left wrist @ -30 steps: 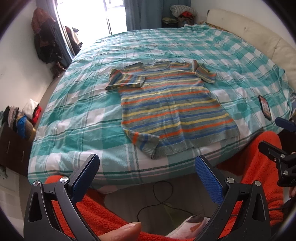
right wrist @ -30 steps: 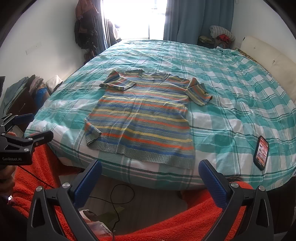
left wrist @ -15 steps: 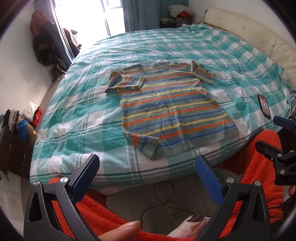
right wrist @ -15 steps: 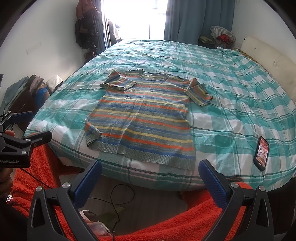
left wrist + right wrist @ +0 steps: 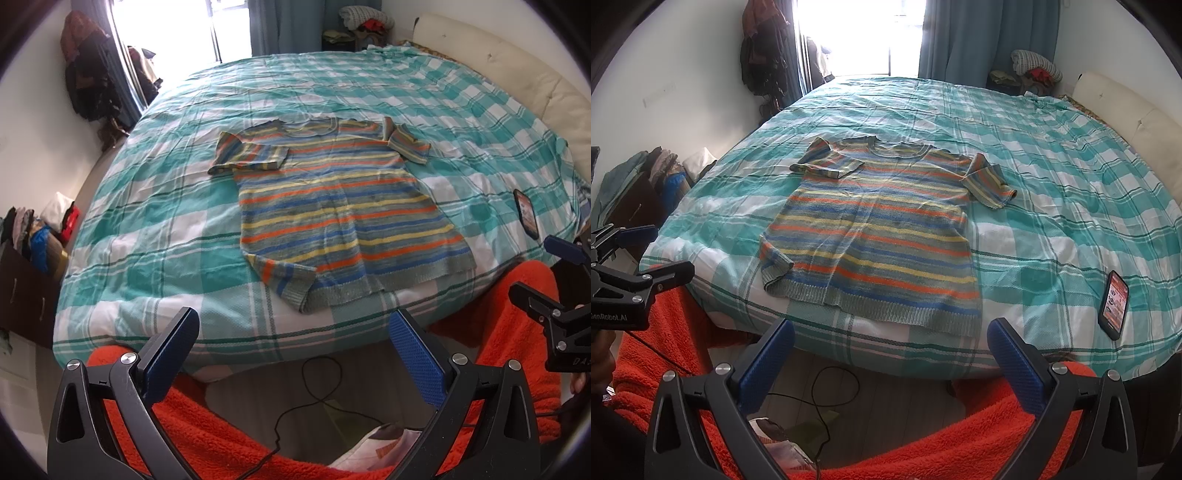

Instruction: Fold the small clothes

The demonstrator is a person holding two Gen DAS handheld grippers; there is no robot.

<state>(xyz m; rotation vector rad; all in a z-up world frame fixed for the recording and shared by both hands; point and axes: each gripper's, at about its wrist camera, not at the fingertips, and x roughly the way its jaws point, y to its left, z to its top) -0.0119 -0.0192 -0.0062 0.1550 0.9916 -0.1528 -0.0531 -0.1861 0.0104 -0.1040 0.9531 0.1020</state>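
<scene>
A small striped knit shirt (image 5: 332,206) (image 5: 875,229) in orange, blue, yellow and grey lies flat on the bed, neck away from me. Its left sleeve is folded onto the chest and its near left hem corner is turned up. My left gripper (image 5: 293,326) is open, held off the bed's near edge below the hem, touching nothing. My right gripper (image 5: 891,338) is also open, just short of the hem, over the gap between bed and my lap. Each gripper shows in the other's view at the side.
The bed carries a teal and white checked cover (image 5: 1052,155). A phone (image 5: 1113,303) (image 5: 525,213) lies on it right of the shirt. An orange fleece (image 5: 990,435) covers the person's legs. A black cable (image 5: 314,391) runs on the floor. Clothes pile against the left wall.
Both grippers have eased slightly forward toward the bed, so the shirt sits a little lower and nearer in the views. The shirt itself has not moved.
</scene>
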